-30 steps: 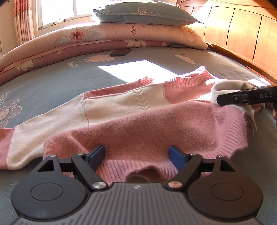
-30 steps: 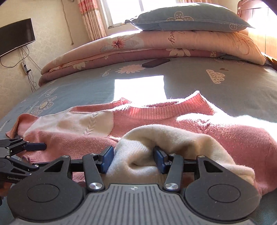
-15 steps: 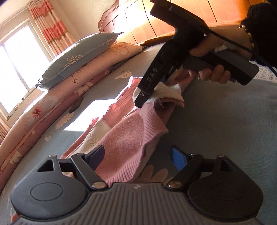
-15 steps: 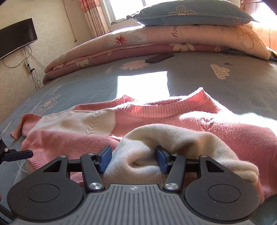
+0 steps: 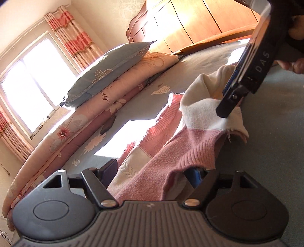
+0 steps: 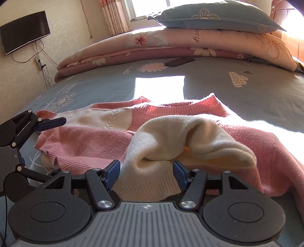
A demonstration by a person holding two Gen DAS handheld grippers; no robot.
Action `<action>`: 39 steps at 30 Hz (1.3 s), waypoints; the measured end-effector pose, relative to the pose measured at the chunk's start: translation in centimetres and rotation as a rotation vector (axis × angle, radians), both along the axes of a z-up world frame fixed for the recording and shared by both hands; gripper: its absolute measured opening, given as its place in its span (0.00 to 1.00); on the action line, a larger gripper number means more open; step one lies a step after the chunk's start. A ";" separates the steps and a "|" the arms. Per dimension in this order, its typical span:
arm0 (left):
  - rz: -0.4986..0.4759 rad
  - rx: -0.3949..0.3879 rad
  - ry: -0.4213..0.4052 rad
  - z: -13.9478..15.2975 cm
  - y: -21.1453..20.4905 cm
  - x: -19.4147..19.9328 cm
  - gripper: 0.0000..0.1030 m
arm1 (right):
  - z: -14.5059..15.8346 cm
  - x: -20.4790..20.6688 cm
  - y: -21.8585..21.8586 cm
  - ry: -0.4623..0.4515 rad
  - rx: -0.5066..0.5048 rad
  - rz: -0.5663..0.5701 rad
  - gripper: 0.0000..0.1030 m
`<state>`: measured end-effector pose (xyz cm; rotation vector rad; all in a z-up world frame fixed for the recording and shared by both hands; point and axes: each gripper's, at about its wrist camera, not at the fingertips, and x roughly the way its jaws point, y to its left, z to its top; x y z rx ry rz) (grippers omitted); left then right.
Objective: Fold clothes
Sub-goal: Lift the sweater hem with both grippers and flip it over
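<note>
Sweater (image 6: 106,140) (fuzzy knit), pink, cream, rumpled

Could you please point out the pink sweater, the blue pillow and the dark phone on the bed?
pink sweater (image 6: 91,144): right wrist view, on the pink knit body near its hem.
blue pillow (image 6: 218,18): right wrist view, on the middle of its top face.
dark phone (image 6: 179,61): right wrist view, on the middle of its flat face.

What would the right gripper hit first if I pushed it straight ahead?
Most likely the cream sleeve of the sweater, bunched between the right gripper's opening jaws; the pads look clear of it.
</note>
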<state>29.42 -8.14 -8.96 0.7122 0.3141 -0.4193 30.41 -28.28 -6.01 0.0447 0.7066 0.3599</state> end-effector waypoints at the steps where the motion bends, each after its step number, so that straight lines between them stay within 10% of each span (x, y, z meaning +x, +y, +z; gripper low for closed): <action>1: 0.005 -0.010 0.001 0.1 0.1 0.2 0.75 | 0.1 -1.0 0.2 -0.028 -0.047 0.009 0.66; 22: 0.012 -0.048 0.033 0.1 1.4 -0.1 0.75 | -6.6 -3.7 13.1 -0.653 -1.127 0.211 0.58; 34: -0.036 -0.008 0.044 -0.7 1.2 -1.5 0.75 | -9.4 -3.4 14.9 -0.762 -1.375 0.432 0.57; 37: -0.044 0.001 0.039 -1.2 1.4 -2.3 0.75 | -8.2 -3.3 14.6 -0.710 -1.369 0.413 0.14; 39: -0.055 -0.009 0.042 -1.3 1.5 -2.9 0.75 | -7.1 -3.8 14.0 -0.651 -1.330 0.415 0.09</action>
